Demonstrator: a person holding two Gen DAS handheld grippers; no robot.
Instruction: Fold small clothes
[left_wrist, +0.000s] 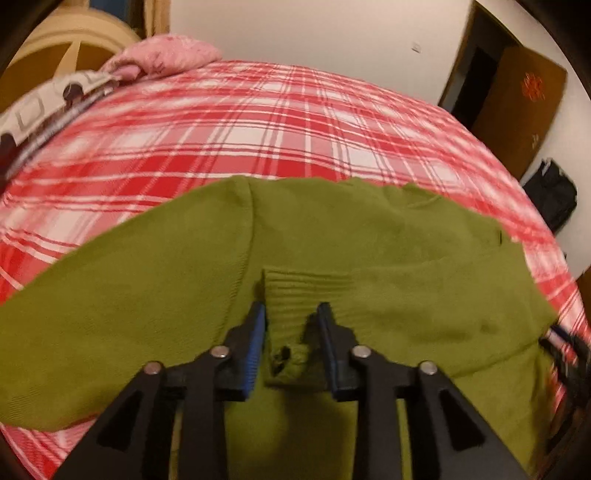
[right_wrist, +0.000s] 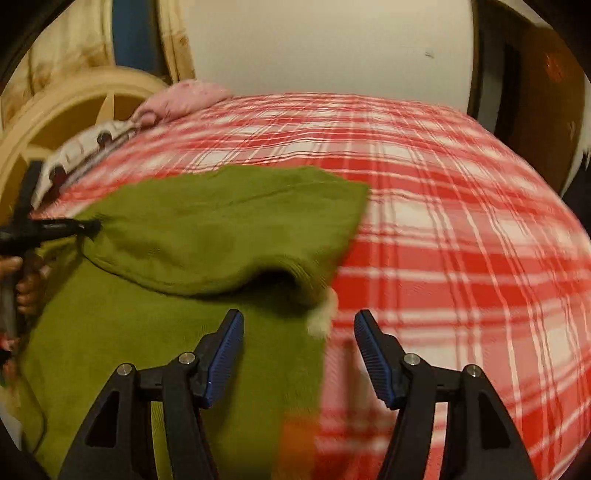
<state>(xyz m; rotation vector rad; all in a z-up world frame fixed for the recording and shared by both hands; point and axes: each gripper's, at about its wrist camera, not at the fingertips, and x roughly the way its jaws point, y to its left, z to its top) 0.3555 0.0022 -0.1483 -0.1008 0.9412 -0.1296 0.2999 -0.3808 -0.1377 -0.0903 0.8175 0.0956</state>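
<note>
A green knit sweater lies flat on the red plaid bedspread, with one sleeve folded across its body. The sleeve's ribbed cuff rests between the blue pads of my left gripper; the jaws stand apart and a gap shows beside the cuff. In the right wrist view the sweater has a folded flap on top. My right gripper hangs wide open over the sweater's right edge, nothing between its fingers. The left gripper shows at the far left, held by a hand.
A pink pillow and a patterned cloth lie at the bed's head, by a wooden headboard. A brown door and a dark bag stand right of the bed. A small whitish patch shows at the sweater's edge.
</note>
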